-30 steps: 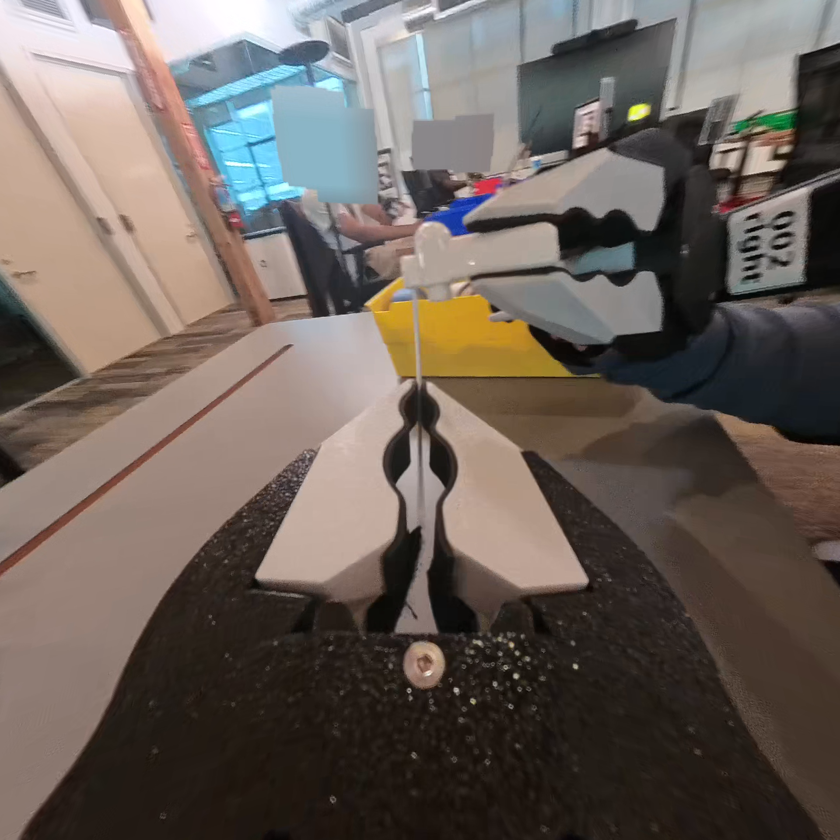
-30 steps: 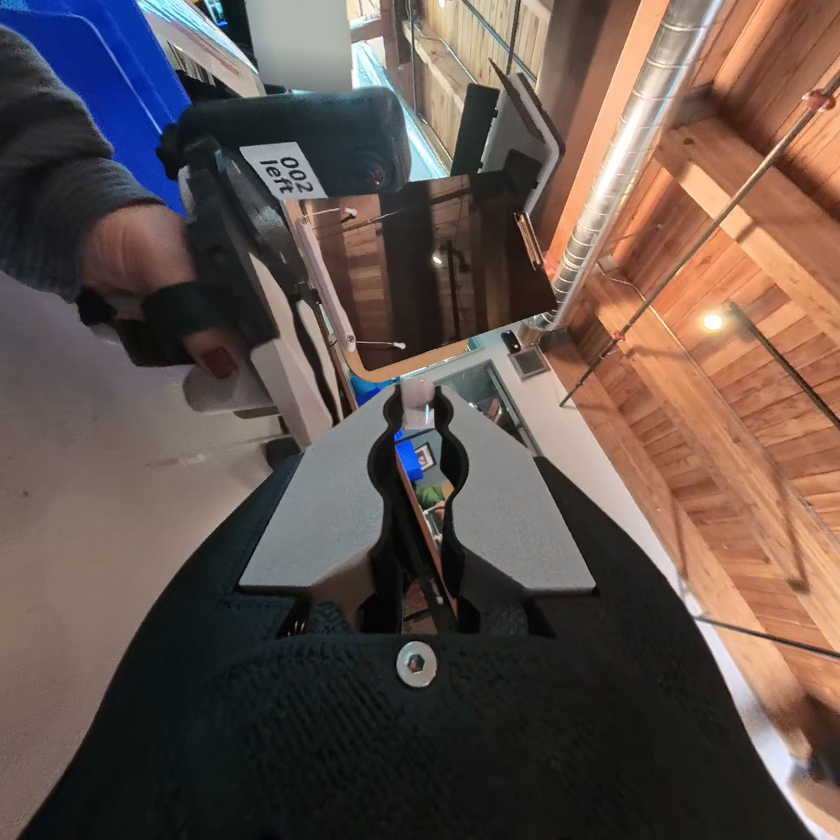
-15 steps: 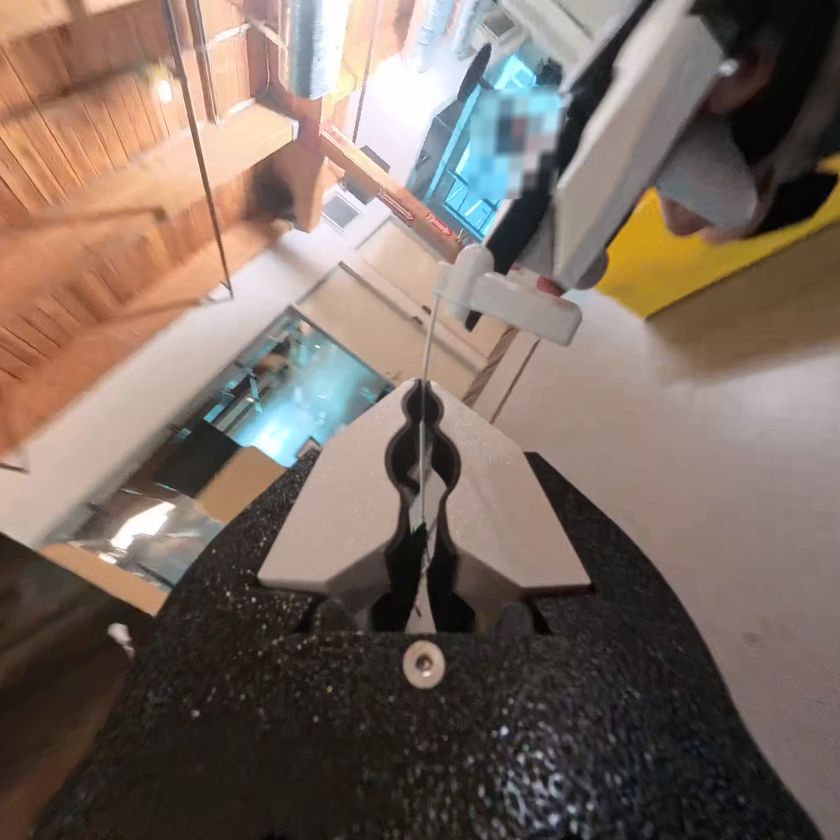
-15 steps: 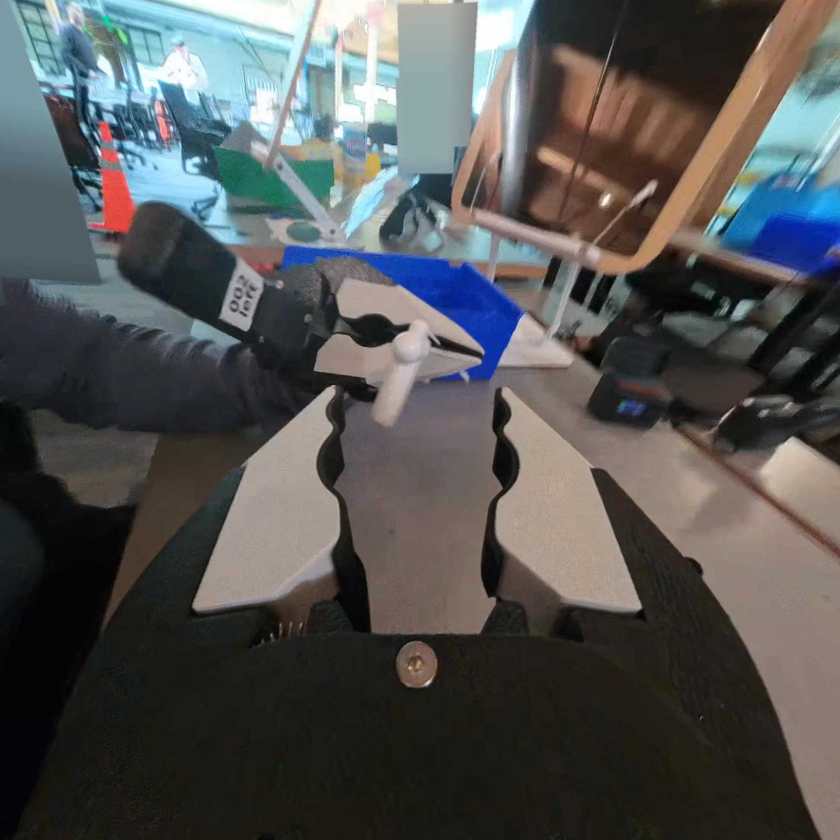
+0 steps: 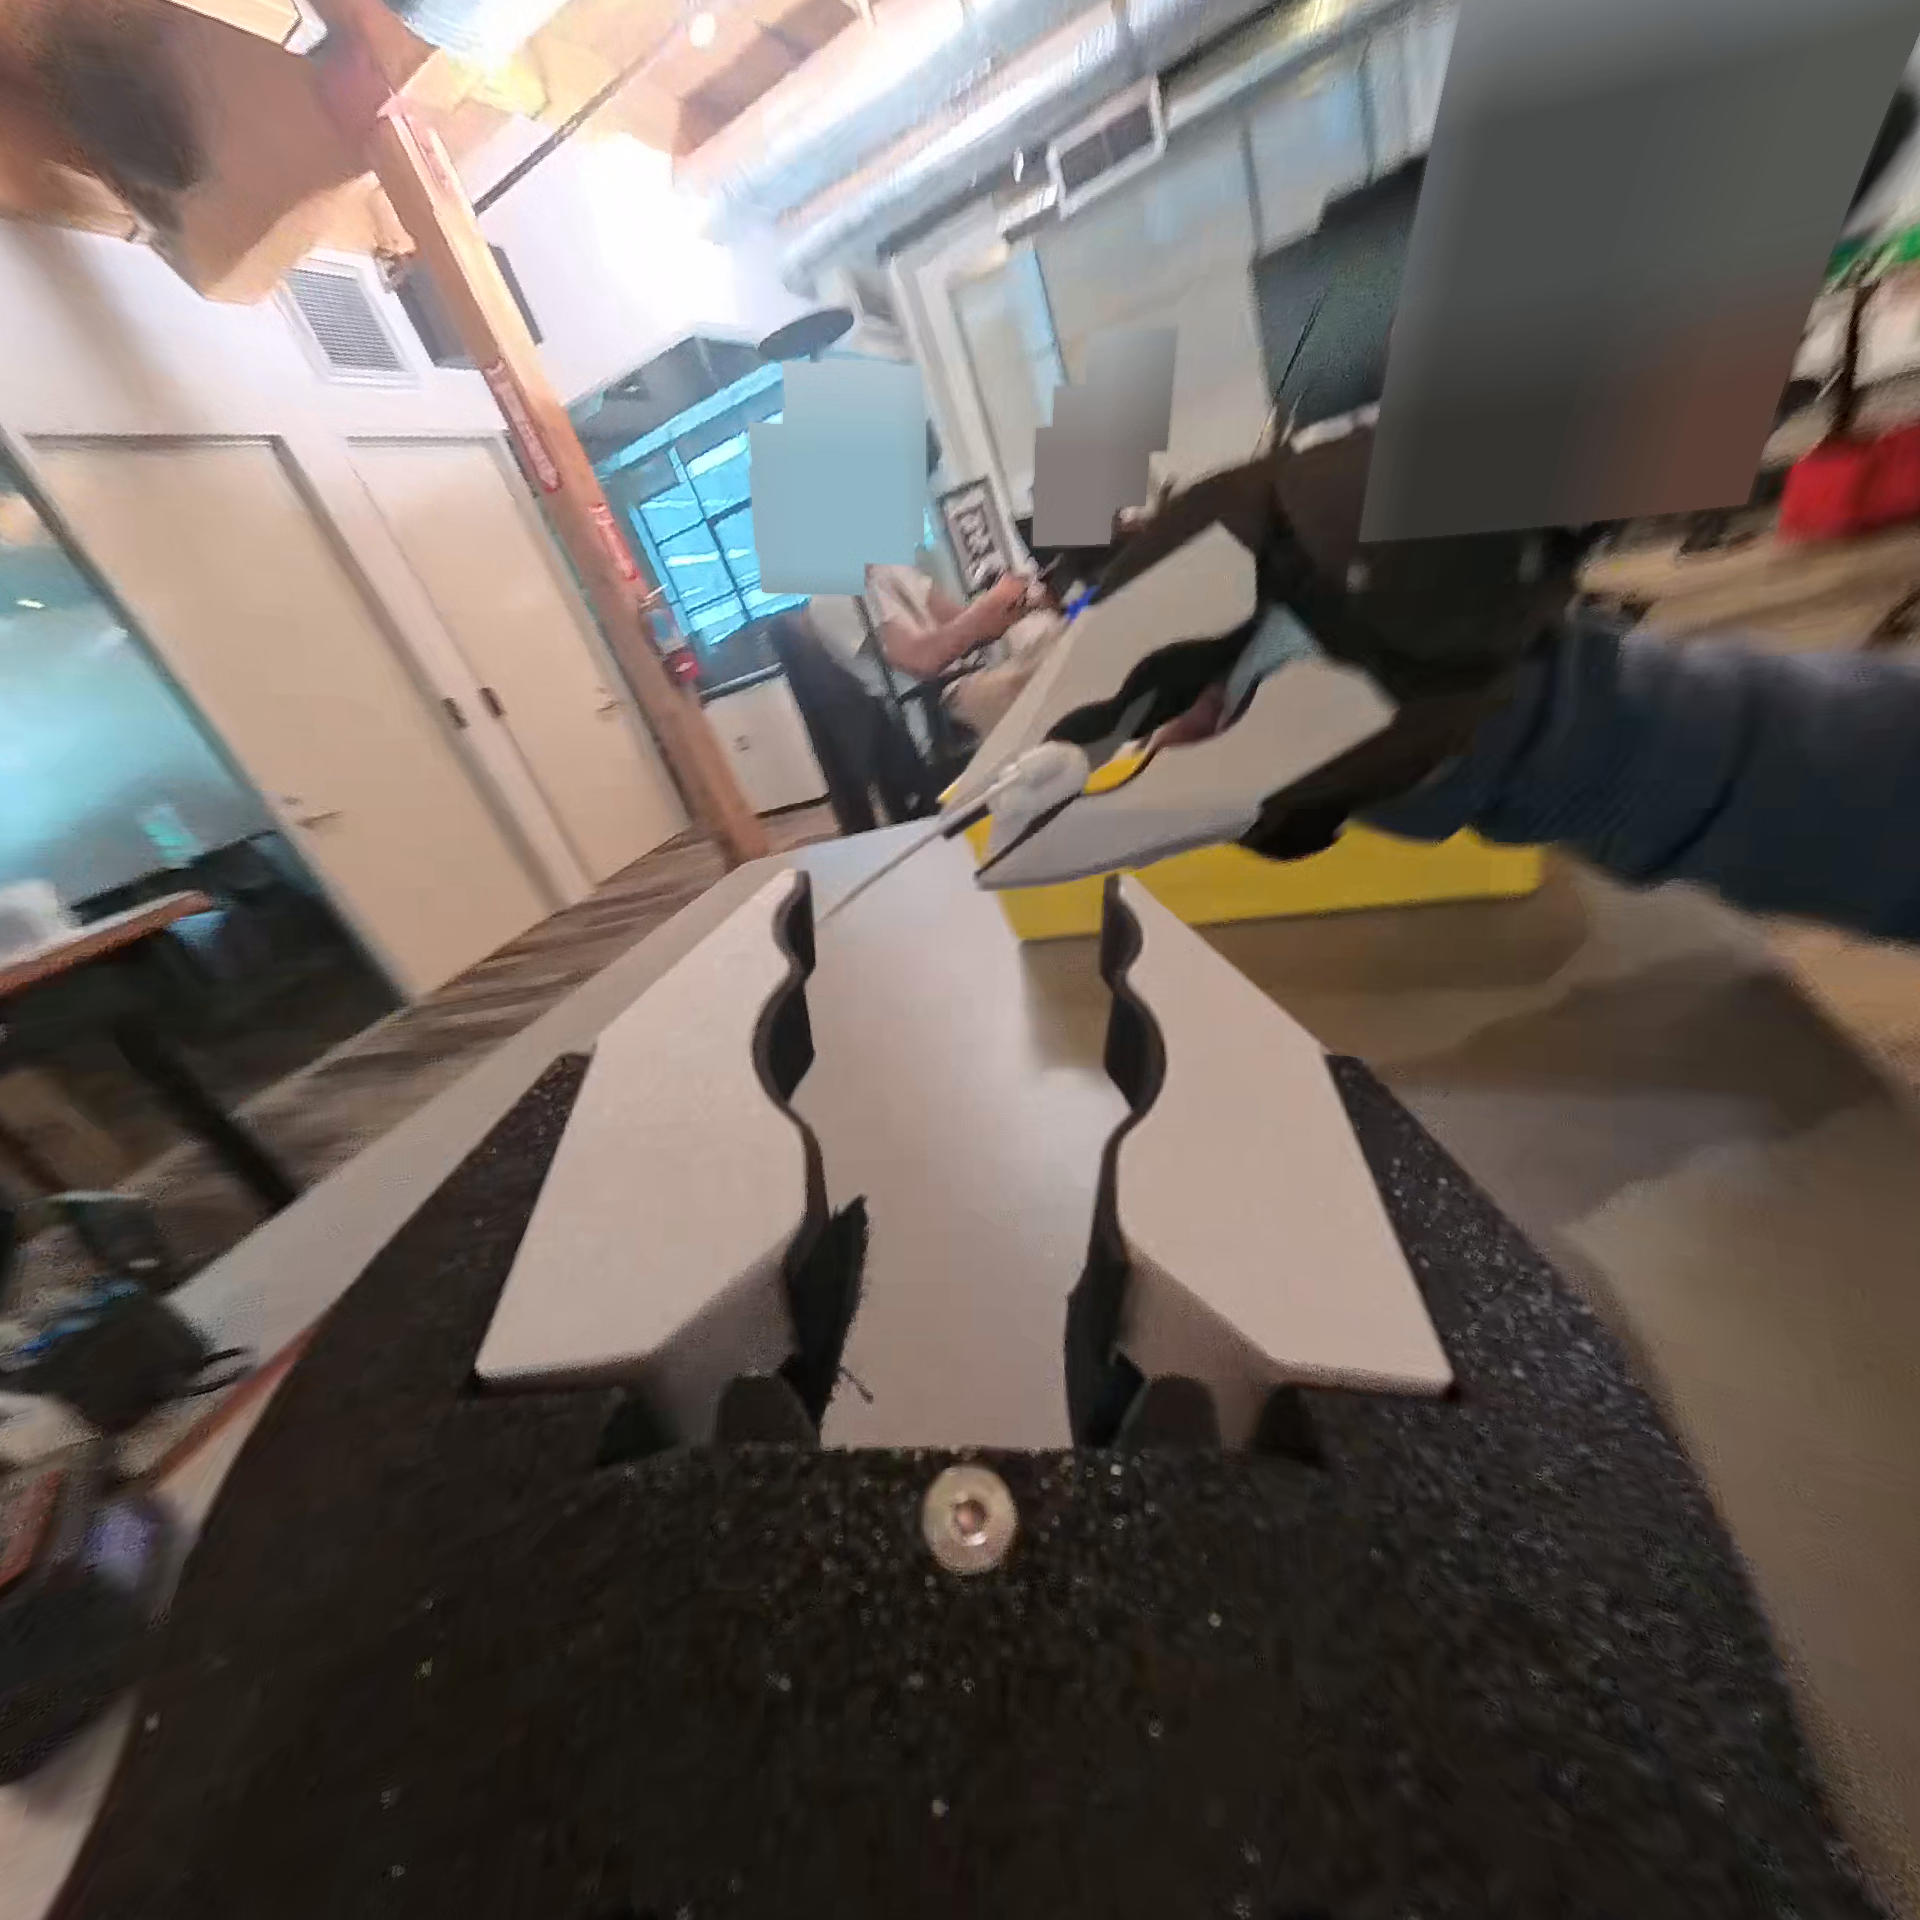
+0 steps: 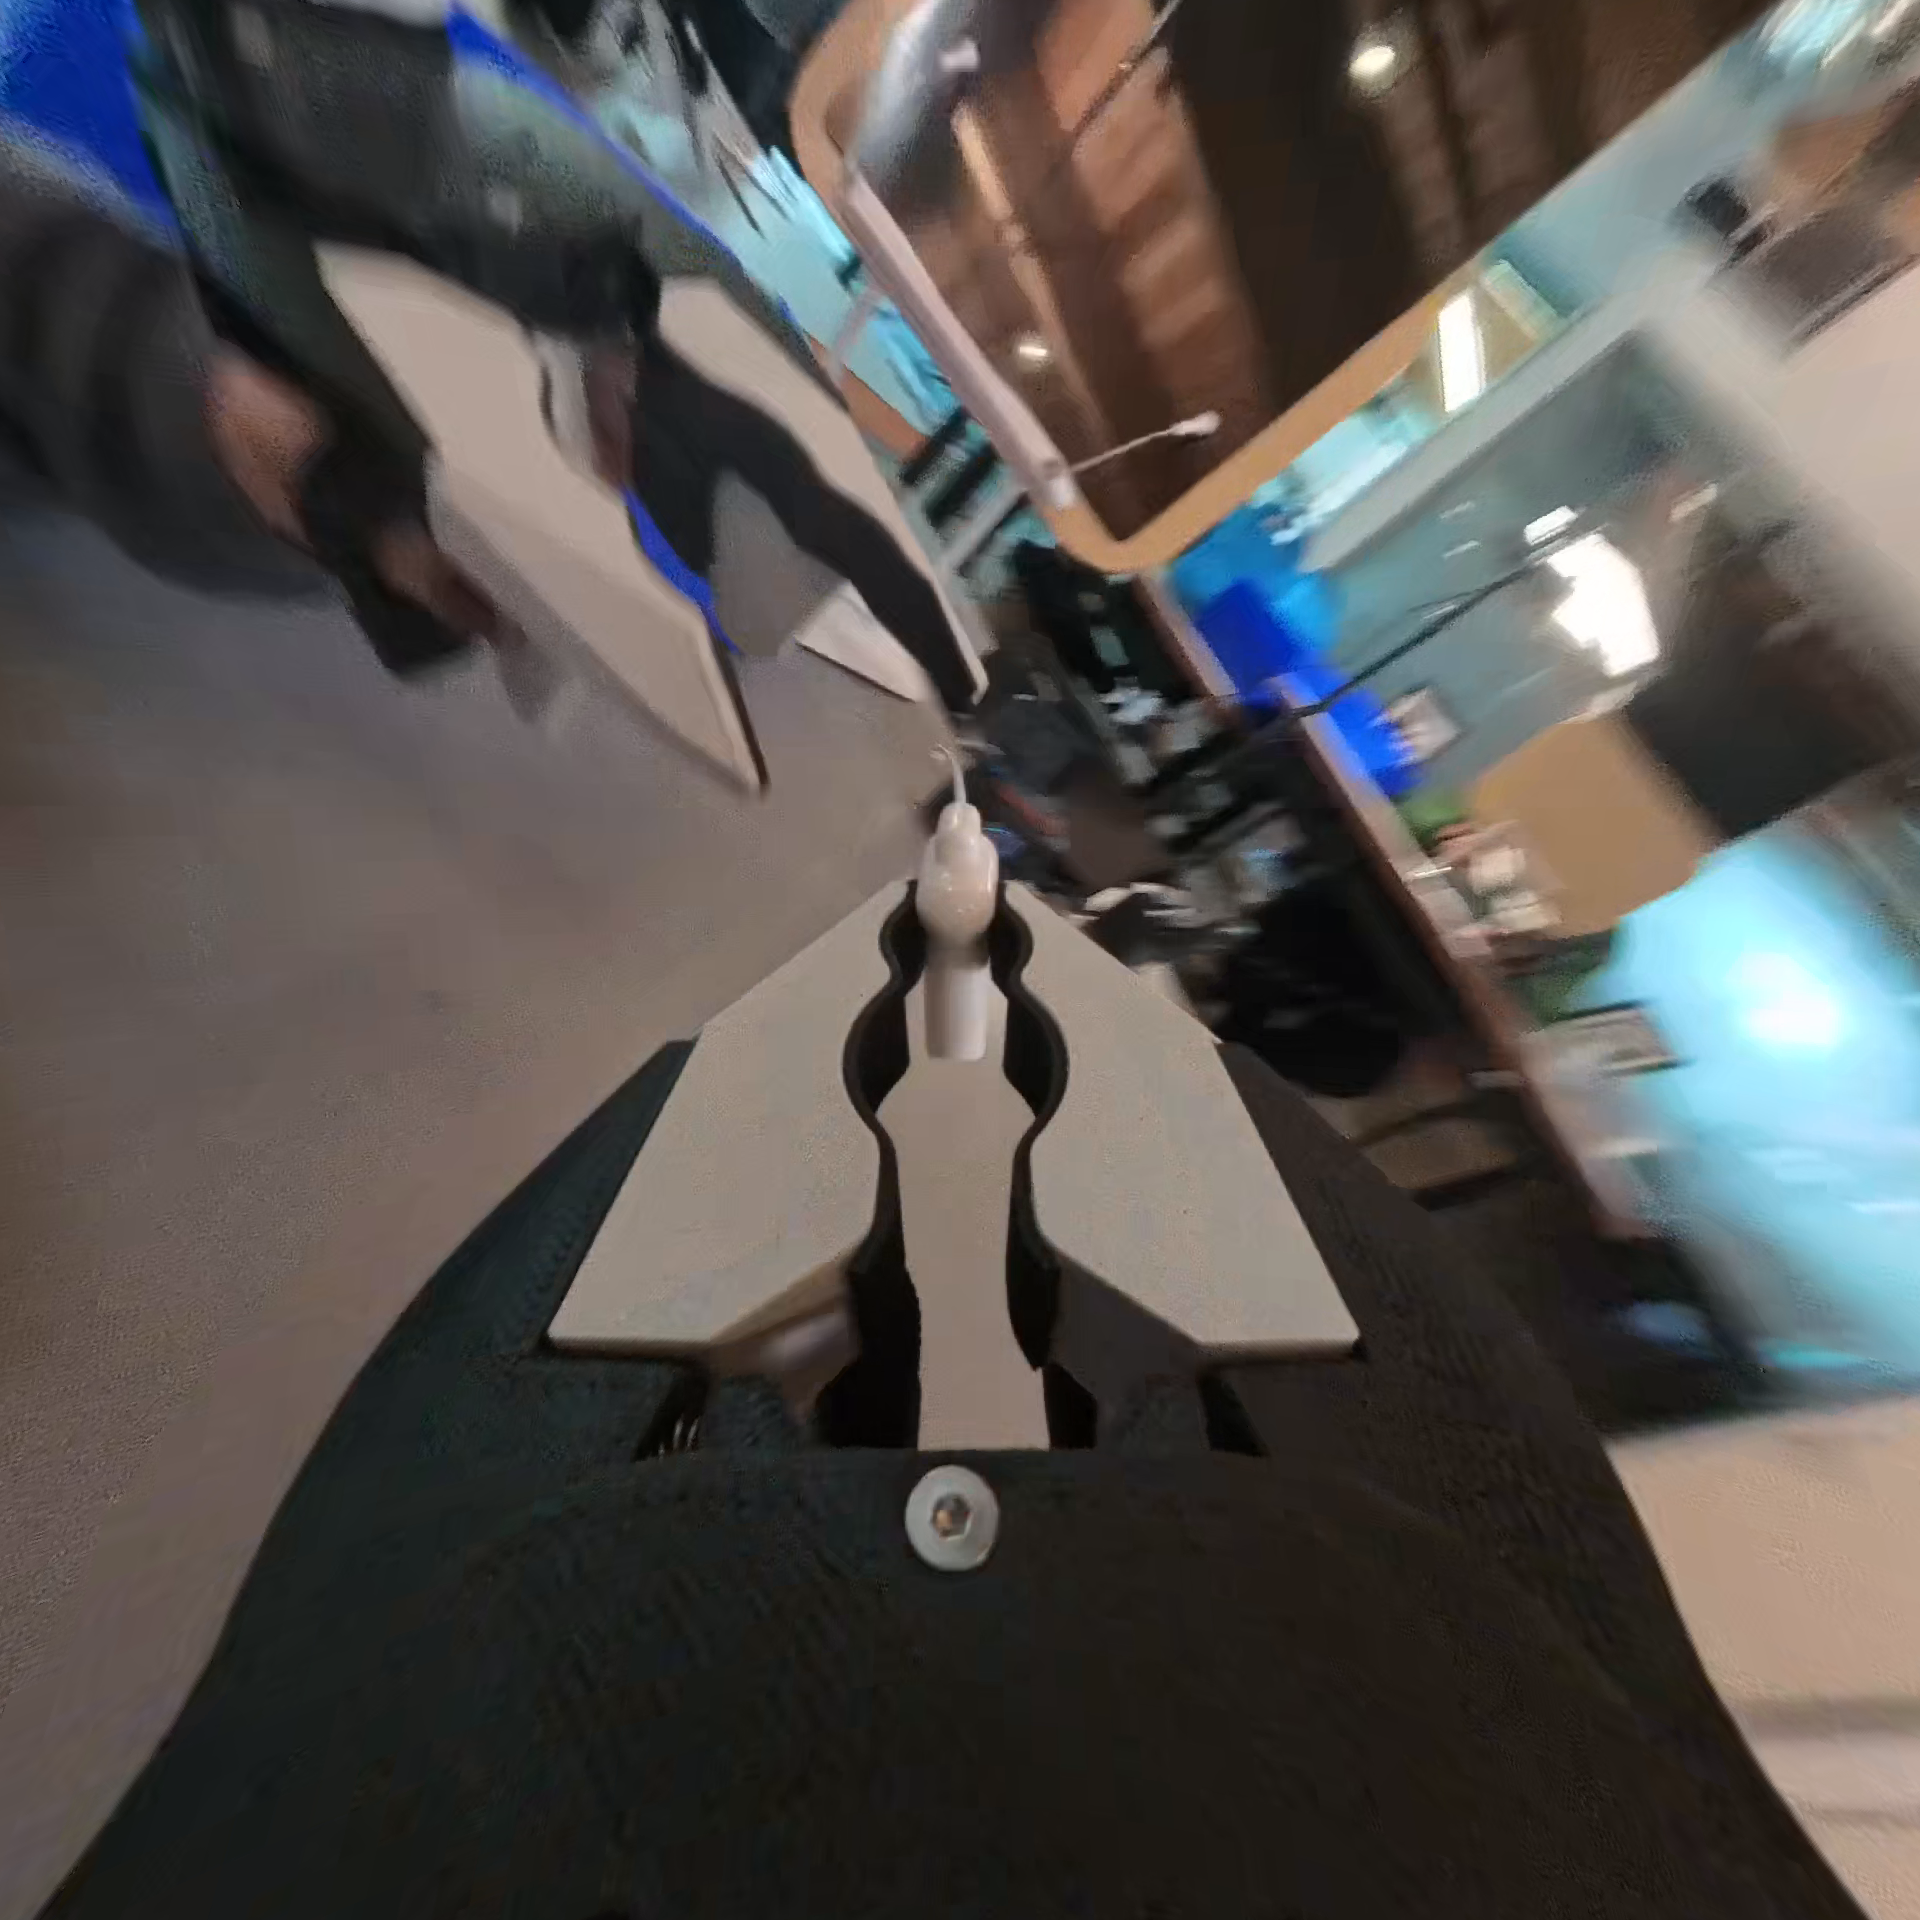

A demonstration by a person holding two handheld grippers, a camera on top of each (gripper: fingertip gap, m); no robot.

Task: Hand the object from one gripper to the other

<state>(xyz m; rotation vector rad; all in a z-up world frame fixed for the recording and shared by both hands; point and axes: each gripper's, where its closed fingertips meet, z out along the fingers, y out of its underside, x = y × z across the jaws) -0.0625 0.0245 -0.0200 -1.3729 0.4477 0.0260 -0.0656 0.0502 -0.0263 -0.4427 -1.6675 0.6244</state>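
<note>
The object is a small white plastic handle [image 6: 954, 940] with a thin metal rod at its tip. My right gripper [image 6: 951, 904] is shut on the handle, which sticks out past the fingertips. In the left wrist view the right gripper [image 5: 1023, 821] comes in from the right holding the white handle [image 5: 1044, 774], and the rod points down-left toward my left finger. My left gripper [image 5: 956, 899] is open and empty just below it. In the right wrist view the left gripper [image 6: 862, 738] shows blurred at upper left, jaws apart.
A grey table [image 5: 1558, 1195] lies under both grippers. A yellow bin [image 5: 1382, 878] stands behind the right gripper. A blue bin [image 6: 73, 114] shows at far left. Seated people [image 5: 914, 644] are at a desk beyond. A wood-framed panel [image 6: 1195, 260] stands behind.
Half a second ago my left gripper held the thin rod and my right gripper was open. Now the right gripper is shut on the white handle and the left gripper has opened.
</note>
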